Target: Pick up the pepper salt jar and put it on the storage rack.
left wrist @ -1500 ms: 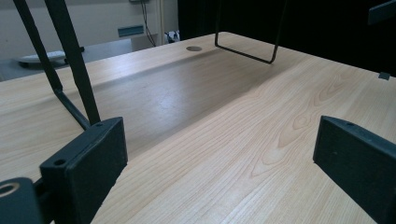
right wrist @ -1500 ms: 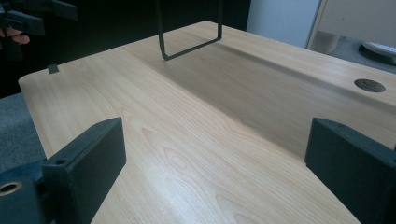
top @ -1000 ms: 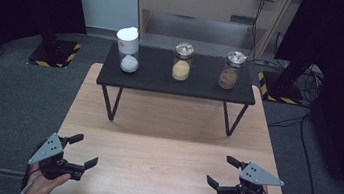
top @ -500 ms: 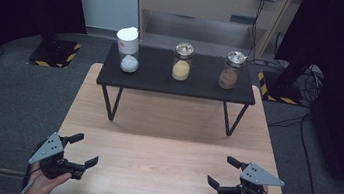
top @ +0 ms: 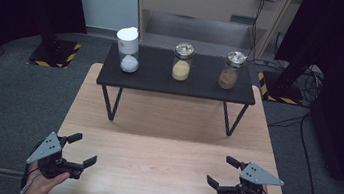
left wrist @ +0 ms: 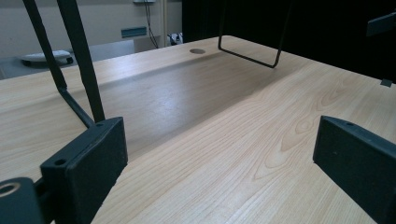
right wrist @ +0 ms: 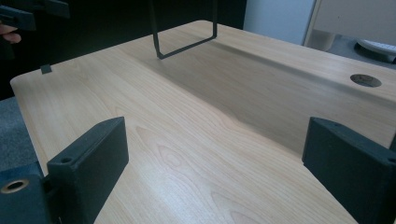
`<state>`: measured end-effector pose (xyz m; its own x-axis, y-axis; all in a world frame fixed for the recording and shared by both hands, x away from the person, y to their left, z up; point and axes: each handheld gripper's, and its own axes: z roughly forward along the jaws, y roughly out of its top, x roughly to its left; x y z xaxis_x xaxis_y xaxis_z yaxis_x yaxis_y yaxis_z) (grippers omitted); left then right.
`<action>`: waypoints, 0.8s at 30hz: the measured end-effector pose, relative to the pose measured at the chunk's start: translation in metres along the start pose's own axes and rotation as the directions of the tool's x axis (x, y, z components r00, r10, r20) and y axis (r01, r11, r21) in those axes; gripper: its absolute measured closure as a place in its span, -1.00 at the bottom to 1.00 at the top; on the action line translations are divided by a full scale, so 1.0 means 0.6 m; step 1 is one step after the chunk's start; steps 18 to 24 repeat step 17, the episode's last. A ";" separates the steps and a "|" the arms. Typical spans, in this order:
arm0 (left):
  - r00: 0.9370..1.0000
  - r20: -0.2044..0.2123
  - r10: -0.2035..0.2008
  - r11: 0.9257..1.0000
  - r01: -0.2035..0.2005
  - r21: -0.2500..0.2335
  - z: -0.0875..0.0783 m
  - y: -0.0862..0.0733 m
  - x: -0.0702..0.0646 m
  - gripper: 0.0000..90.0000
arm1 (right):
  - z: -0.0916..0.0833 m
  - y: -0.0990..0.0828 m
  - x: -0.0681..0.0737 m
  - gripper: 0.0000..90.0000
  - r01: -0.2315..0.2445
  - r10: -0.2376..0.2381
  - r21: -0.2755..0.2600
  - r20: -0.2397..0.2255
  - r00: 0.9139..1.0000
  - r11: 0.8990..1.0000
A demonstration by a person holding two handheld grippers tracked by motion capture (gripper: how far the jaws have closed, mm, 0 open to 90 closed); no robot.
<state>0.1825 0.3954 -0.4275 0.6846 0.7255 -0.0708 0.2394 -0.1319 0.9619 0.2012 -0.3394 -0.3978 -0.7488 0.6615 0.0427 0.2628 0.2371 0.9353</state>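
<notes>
My left gripper [top: 77,149]: jaws apart, nothing between them, held low over the near left corner of the wooden table [top: 169,142]. My right gripper [top: 223,172]: jaws apart, nothing between them, over the near right corner. Black stand [top: 157,77]: at the table's far end, well apart from both grippers. On it, left to right: white jar [top: 128,50], yellow jar [top: 182,62], brown jar [top: 232,70].

**Three jars on a shelf, two grippers at the near edge**

A low black metal-legged shelf [top: 197,82] stood on the far half of the pale wooden table [top: 168,147]. On it sat, left to right, a white-lidded glass jar [top: 128,49], a yellow-filled glass jar [top: 182,61] and a brown-filled glass jar [top: 231,70]. The left gripper [top: 81,150] lay at the near left, the right gripper [top: 221,171] near right, well apart.
</notes>
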 end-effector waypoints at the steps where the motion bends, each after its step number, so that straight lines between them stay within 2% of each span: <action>1: 1.000 0.001 0.006 1.000 -0.006 0.003 0.000 0.001 -0.001 -0.95 | 0.000 0.000 0.000 -0.83 0.001 -0.001 0.000 0.000 1.000 1.000; 9: 1.000 0.002 0.006 1.000 -0.006 0.005 -0.002 0.001 -0.001 -0.95 | 0.001 0.002 0.002 -0.83 0.000 0.000 0.005 -0.001 1.000 1.000; 16: 1.000 -0.001 0.018 1.000 -0.018 -0.007 -0.005 0.003 -0.007 -0.95 | -0.003 0.002 0.008 -0.86 -0.001 0.001 -0.019 0.001 1.000 1.000; 24: 1.000 -0.001 0.021 1.000 -0.021 -0.011 -0.005 0.003 -0.007 -0.95 | -0.004 0.002 0.009 -0.86 0.000 0.000 -0.020 0.001 1.000 1.000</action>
